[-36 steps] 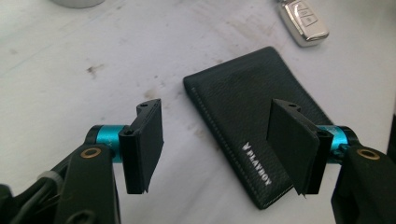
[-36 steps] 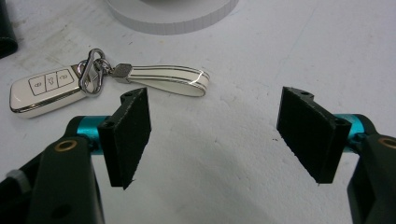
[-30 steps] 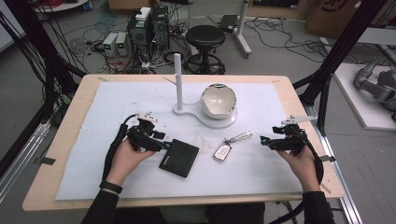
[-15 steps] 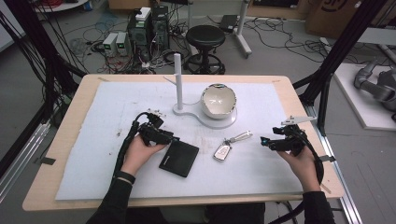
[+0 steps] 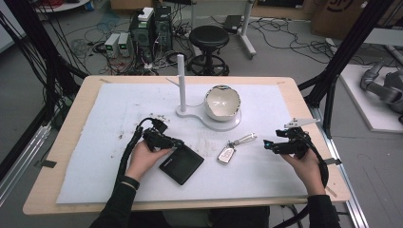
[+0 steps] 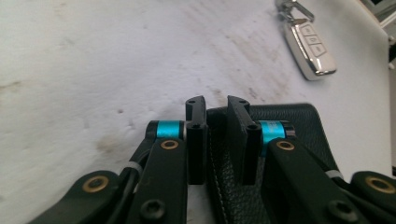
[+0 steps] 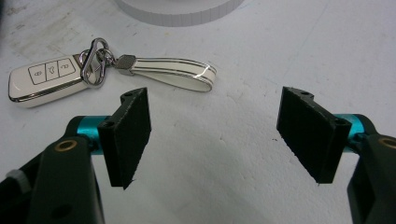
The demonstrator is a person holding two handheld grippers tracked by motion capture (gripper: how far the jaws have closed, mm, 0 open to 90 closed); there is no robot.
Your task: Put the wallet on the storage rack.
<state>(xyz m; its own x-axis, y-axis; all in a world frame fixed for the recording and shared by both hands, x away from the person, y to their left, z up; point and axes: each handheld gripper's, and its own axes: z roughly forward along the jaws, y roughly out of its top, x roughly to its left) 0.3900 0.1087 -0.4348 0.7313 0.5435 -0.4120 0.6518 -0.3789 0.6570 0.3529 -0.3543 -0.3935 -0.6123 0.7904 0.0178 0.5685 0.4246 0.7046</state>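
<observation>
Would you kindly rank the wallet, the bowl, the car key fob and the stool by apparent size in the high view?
1. Stool and black wallet: alike, and the stool is farther.
2. Bowl.
3. Car key fob.

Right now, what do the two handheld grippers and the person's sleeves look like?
Both grippers, left and right, are black, with flat black jaw pads, teal collars and brass-coloured pivot pins. A thick black cable trails from the left one; the right carries a grey three-cornered plate. The sleeves are dark.
</observation>
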